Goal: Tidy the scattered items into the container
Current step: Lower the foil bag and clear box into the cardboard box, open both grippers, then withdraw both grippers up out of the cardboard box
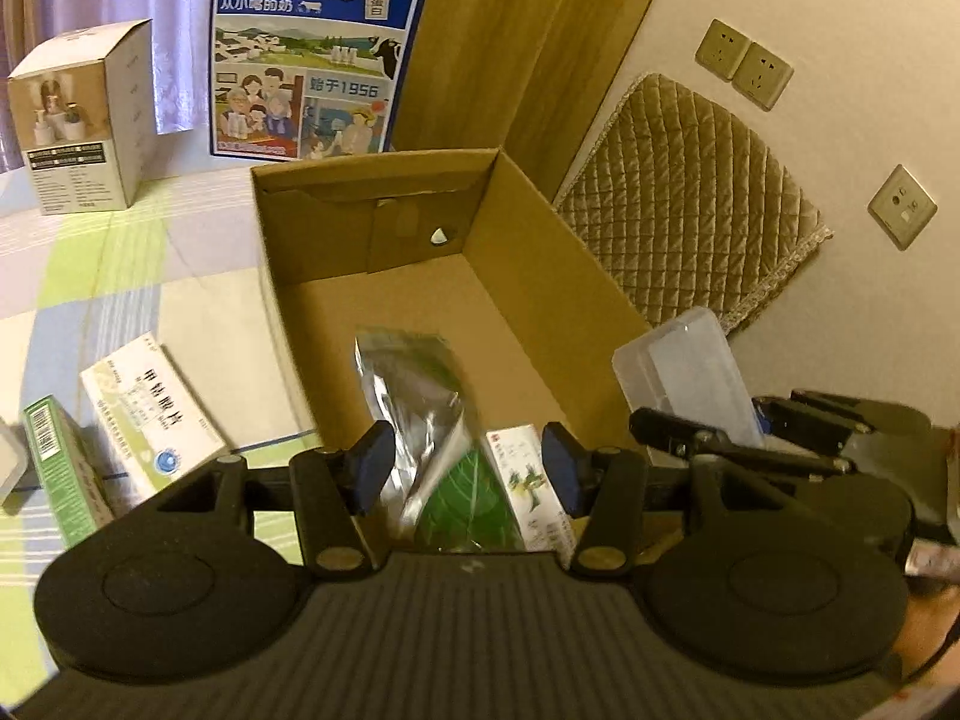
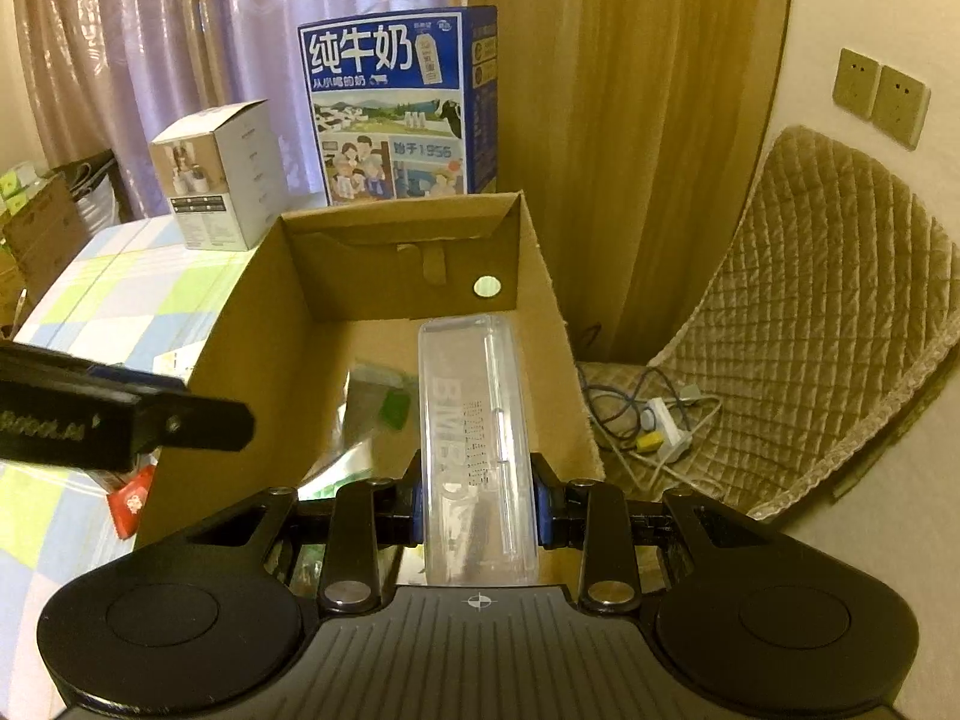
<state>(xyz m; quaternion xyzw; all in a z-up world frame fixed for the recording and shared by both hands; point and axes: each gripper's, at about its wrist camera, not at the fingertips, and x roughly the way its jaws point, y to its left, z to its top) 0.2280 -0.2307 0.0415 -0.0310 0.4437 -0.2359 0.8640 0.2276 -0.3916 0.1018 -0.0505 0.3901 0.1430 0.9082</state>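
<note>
An open cardboard box (image 1: 384,222) sits on a bench covered by a pastel checked cloth (image 1: 102,276), its far wall toward a blue milk carton (image 1: 318,48) and a small white carton (image 1: 84,120) standing beside each other at the back.

The left tool (image 1: 468,468) hangs over the near end of the box with its blue-padded fingers (image 1: 373,465) spread wide and touching nothing. Between and below them, inside the box, lie a silvery foil pouch (image 1: 414,384) with green leaf print and a small white packet (image 1: 528,480) just to its right; the pouch looks motion-blurred.

On the cloth left of the box, outside it, lie a white medicine box (image 1: 150,414) and, just beside it, a green box (image 1: 60,468) on edge. A red packet (image 2: 129,501) lies on the cloth by the box's near left corner in the right wrist view.

The right tool (image 2: 477,507) is closed around a clear plastic case (image 2: 474,438), its pads pressing both long sides near the case's near end. The case points forward over the right part of the box, above the box floor; whether its far end rests on anything cannot be told. In the left wrist view the same case (image 1: 684,372) shows above the box's right wall, with the right tool (image 1: 750,432) behind it.

Right of the bench a quilted tan cushion (image 2: 810,312) leans on the wall, with a white power strip (image 2: 666,426) and tangled cables on the floor before it.
</note>
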